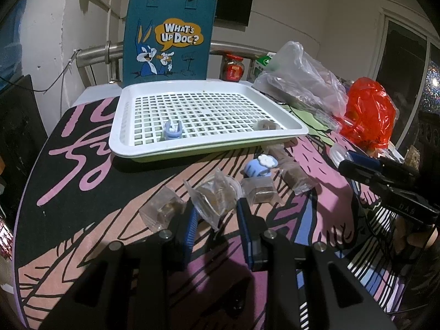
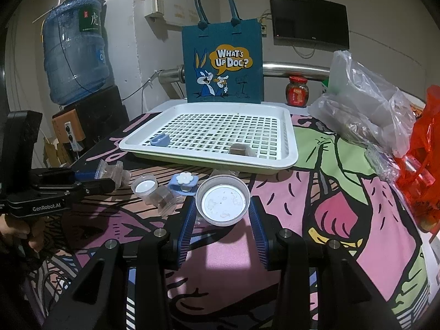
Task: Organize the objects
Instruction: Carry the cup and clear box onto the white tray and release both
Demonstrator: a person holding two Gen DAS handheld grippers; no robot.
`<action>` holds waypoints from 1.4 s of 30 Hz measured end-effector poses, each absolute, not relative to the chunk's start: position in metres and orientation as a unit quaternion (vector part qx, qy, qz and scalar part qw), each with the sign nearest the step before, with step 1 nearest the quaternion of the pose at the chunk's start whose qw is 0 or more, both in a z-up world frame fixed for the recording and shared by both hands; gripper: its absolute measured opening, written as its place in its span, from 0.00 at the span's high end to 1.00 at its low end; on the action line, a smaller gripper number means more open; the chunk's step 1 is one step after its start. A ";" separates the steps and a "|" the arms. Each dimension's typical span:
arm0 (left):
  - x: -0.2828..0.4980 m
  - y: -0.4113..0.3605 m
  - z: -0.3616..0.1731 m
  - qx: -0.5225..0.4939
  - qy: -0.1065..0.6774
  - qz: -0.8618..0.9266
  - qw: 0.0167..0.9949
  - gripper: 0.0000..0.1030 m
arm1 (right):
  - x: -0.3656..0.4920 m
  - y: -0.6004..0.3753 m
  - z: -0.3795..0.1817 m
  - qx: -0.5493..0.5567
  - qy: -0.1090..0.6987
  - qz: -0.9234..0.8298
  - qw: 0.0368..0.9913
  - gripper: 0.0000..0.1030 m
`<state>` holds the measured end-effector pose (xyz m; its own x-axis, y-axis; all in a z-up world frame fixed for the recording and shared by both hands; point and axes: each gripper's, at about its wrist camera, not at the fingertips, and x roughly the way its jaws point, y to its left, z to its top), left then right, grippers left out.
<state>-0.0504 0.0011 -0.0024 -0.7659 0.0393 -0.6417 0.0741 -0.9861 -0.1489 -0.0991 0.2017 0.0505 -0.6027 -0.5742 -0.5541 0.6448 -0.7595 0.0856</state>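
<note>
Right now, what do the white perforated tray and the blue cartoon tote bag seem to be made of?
White perforated tray: probably moulded plastic, smooth, slightly glossy, with a regular grid of square holes. Blue cartoon tote bag: likely felt, matte, stiff enough to stand upright.

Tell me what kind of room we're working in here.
Most likely a lived-in room at home, not a lab or shop. A wall-mounted TV hangs behind the work surface, a big water jug stands at the left, and a jar of sauce sits beside plastic bags of odds and ends.
</note>
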 end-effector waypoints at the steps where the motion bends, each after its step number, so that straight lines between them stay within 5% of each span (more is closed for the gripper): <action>1: -0.051 -0.001 -0.002 0.343 0.085 -0.935 0.009 0.73 | -0.100 0.202 0.051 0.289 0.058 -0.892 0.343 0.63; 23: -0.080 -0.063 0.083 0.267 0.065 -0.959 0.066 0.73 | -0.157 0.205 0.151 0.218 -0.025 -0.902 0.372 0.63; 31: -0.137 -0.084 0.049 0.310 0.078 -0.942 0.101 0.73 | -0.219 0.176 0.119 0.273 -0.066 -0.893 0.353 0.63; 42: -0.169 -0.100 0.003 0.358 0.103 -0.922 0.102 0.73 | -0.266 0.151 0.059 0.349 -0.026 -0.887 0.300 0.63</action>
